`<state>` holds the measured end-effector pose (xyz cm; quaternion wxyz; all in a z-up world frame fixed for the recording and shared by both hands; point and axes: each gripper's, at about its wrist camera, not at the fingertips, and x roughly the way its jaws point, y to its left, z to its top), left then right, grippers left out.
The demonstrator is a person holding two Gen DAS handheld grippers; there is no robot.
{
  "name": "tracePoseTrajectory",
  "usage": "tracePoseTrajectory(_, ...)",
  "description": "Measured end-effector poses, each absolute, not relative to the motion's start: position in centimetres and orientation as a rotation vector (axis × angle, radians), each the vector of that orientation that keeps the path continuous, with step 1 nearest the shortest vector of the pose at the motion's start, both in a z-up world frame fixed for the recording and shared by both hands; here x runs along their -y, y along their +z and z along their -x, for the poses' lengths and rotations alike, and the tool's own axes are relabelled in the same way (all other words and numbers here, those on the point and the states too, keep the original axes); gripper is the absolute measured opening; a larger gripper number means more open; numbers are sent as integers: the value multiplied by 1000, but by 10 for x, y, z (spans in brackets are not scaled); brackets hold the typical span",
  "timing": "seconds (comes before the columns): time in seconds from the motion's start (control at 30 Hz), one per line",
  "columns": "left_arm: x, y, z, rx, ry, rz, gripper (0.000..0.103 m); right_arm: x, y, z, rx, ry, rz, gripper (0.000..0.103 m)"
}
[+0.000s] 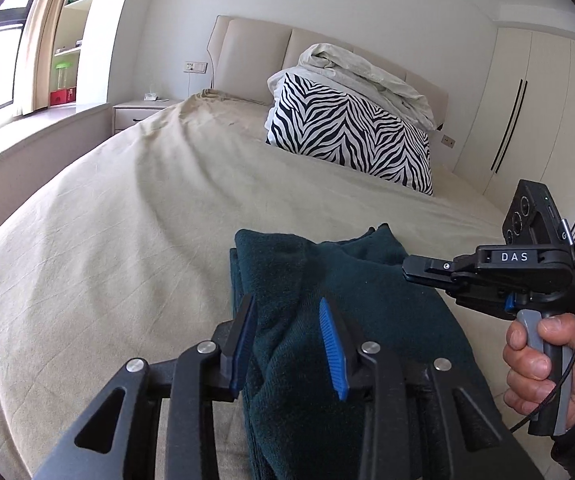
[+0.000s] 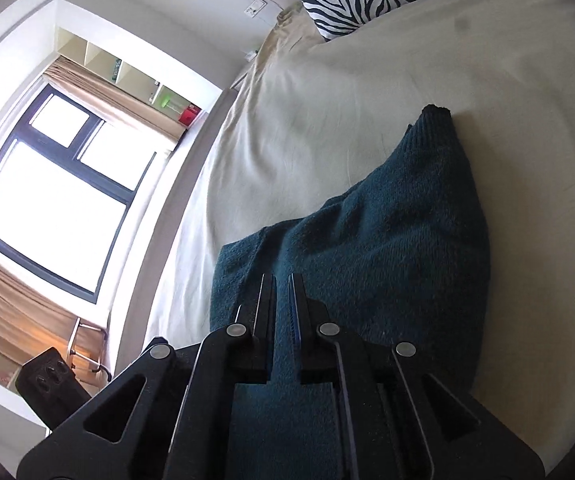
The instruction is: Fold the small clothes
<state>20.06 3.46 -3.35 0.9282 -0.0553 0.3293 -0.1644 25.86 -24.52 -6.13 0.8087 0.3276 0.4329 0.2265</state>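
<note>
The dark teal garment (image 1: 367,312) lies bunched on the bed (image 1: 107,240). Your left gripper (image 1: 289,350) straddles a fold with jaws wide; your right gripper (image 2: 283,304) is nearly closed, apparently on nothing. Close the left too shallow and the fold could slip out.

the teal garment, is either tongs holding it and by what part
Left tongs are open, straddling a raised fold of the teal garment, not clamped. Right tongs look nearly shut over it; a grip cannot be told.
</note>
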Motion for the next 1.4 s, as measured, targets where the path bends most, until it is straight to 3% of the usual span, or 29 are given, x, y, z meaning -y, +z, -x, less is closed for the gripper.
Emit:
tracePoseTrajectory(0.1,-16,-70,-218,-862,-312,41,35,240,-94,-239,-986,472,-680,6)
tracePoseTrajectory(0.17,-22,-83,-220,-866,-290,66,41,241,-98,-236,-955,483,-664,0)
tracePoseTrajectory(0.27,-32,-79,-219,-873,-305,126,42,235,-77,-230,-989,444,-640,7)
tracePoseTrajectory(0.37,-36,-71,-213,-857,-311,140,42,232,-47,-202,-901,525,-605,8)
tracePoseTrajectory(0.4,-36,-68,-211,-850,-313,134,42,233,-46,-192,-899,541,-611,12)
tracePoseTrajectory(0.47,-36,-71,-213,-868,-295,118,42,235,-67,-179,-969,512,-609,34)
tracePoseTrajectory(0.5,-37,-76,-217,-893,-295,126,43,234,-86,-176,-1025,490,-600,58)
tracePoseTrajectory(0.67,-55,-70,-217,-867,-315,229,48,244,-83,-158,-980,495,-632,57)
tracePoseTrajectory(0.73,-68,-62,-218,-826,-278,258,72,260,-68,-159,-918,484,-670,57)
tracePoseTrajectory(0.8,-83,-64,-225,-842,-273,324,78,279,-61,-167,-903,441,-681,58)
tracePoseTrajectory(0.93,-101,-84,-239,-954,-372,518,78,315,-84,-190,-1016,368,-794,58)
tracePoseTrajectory(1.3,-87,-94,-250,-1078,-511,587,78,320,-128,-216,-1118,449,-953,58)
tracePoseTrajectory(1.4,-85,-101,-261,-1094,-537,646,85,306,-131,-226,-1142,453,-926,60)
